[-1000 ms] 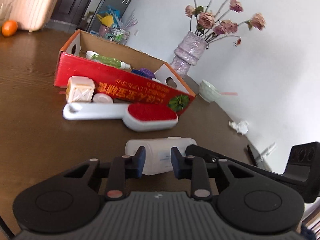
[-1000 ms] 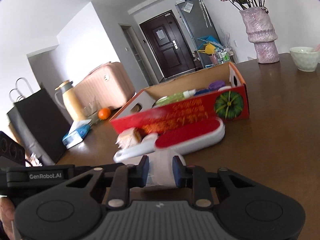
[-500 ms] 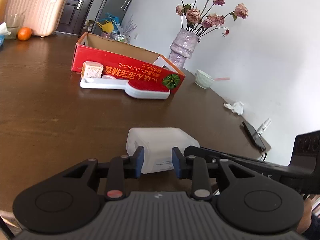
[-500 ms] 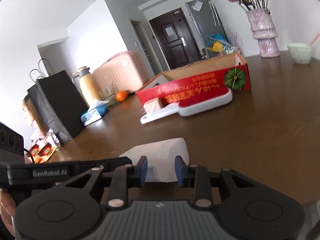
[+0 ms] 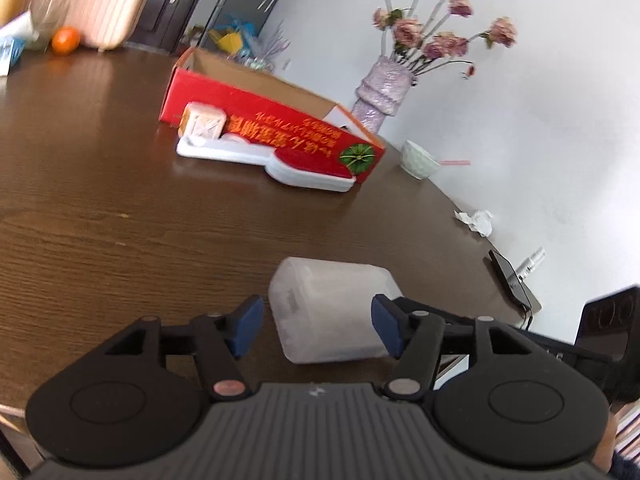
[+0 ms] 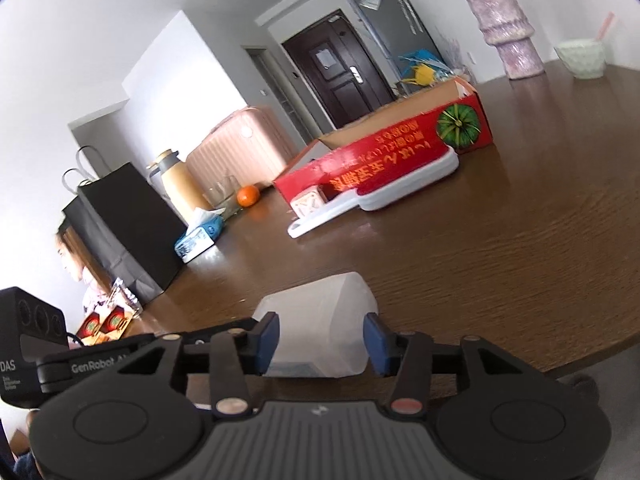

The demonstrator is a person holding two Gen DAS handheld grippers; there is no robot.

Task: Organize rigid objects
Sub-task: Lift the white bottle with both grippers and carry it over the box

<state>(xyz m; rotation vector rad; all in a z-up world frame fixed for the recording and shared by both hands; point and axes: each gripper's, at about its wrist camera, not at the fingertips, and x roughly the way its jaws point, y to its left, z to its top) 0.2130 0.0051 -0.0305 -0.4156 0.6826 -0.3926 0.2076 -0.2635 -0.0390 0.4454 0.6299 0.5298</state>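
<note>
- Seeing both grippers spread wide, holding nothing: left gripper (image 5: 316,326), right gripper (image 6: 320,338).
- White container (image 5: 332,312) lies bottom-centre between both sets of fingers, on the table (image 5: 100,208).
- Probably light, rigid, slick plastic; I'd pinch its flat sides mid-body.
- Red box (image 5: 272,120) sits upper-centre.

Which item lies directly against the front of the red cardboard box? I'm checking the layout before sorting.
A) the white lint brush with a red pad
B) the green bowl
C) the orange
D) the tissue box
A: the white lint brush lies along the red cardboard box's front wall.
</note>
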